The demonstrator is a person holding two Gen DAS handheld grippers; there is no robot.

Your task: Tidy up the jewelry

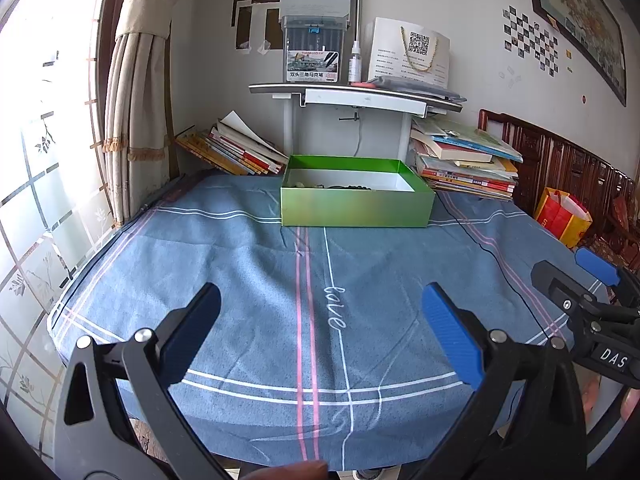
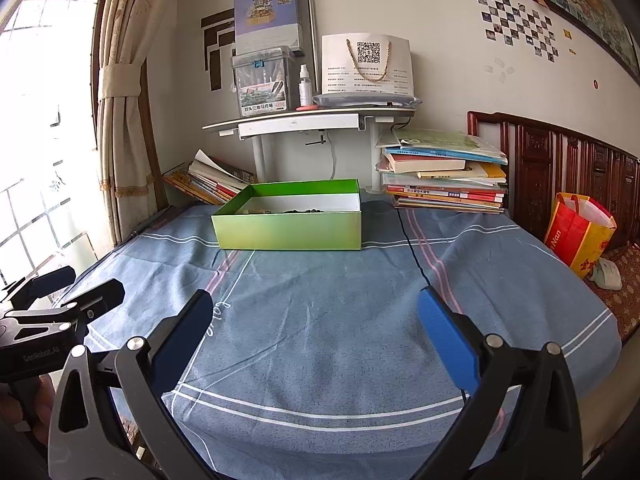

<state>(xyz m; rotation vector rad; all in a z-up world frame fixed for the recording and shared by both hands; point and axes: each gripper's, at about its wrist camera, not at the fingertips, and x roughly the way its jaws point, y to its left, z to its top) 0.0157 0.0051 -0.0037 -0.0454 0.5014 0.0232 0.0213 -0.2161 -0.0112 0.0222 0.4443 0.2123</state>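
Note:
A green open box (image 1: 356,208) stands at the far side of the blue cloth-covered table (image 1: 248,280). Dark beads and a pale piece of jewelry (image 1: 348,187) lie inside it, mostly hidden by the front wall. The box also shows in the right wrist view (image 2: 288,228), with the jewelry (image 2: 296,211) just visible. My left gripper (image 1: 320,332) is open and empty, low over the near part of the table. My right gripper (image 2: 316,336) is open and empty, beside it on the right. Each shows in the other's view: the right gripper (image 1: 576,268), the left gripper (image 2: 76,286).
Stacks of books (image 1: 464,164) sit right of the box and leaning books (image 1: 232,148) left of it. A small white shelf (image 1: 360,96) with a marker case, bottle and paper bag stands behind. A thin black cable (image 2: 412,240) crosses the cloth. A red-yellow bag (image 2: 580,232) stands at right.

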